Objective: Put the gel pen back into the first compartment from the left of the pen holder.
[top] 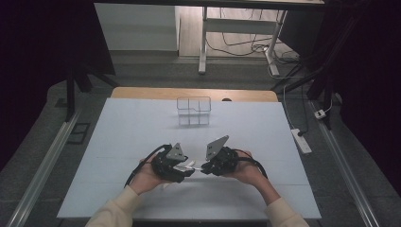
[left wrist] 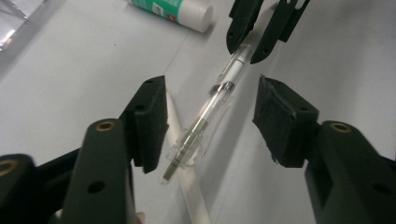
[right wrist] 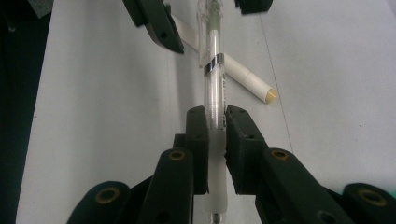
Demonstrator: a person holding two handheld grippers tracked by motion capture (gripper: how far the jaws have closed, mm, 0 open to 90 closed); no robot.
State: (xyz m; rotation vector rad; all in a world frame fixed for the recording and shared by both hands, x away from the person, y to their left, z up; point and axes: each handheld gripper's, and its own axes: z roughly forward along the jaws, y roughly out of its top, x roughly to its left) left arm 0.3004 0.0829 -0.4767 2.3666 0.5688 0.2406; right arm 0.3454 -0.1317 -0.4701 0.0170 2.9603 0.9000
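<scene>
At the near edge of the high view, two cream sleeves are seen, and each hand holds a black gripper above the white tabletop [top: 118,137]. The left gripper [top: 182,169] and the right gripper [top: 206,167] are turned toward each other, their tips almost meeting, with a small pale object between them that is too small there to be made out.

In the right gripper view that object is shown to be a clear pen [right wrist: 215,88] with a white core and a silver band. The right gripper [right wrist: 215,140] is closed firmly on the pen's barrel, the two jaws pressed against it from either side. Faint print runs along the barrel beside the jaws, but it cannot be read.

In the left gripper view the left gripper [left wrist: 210,123] is seen with its jaws spread wide; the pen's capped end [left wrist: 187,149] lies in the gap between them, touched by neither pad.

Under the pen, flat on the tabletop, a white stick [right wrist: 243,77] with a yellowish tip is seen in the right gripper view; in the left gripper view it passes beside the left jaw.

Farther off, the left gripper view alone shows a white tube with a green label [left wrist: 175,9] lying on its side; its lettering is too blurred to read.

Farthest, in the high view, a clear divided container [top: 194,111] stands near the tabletop's far edge.
</scene>
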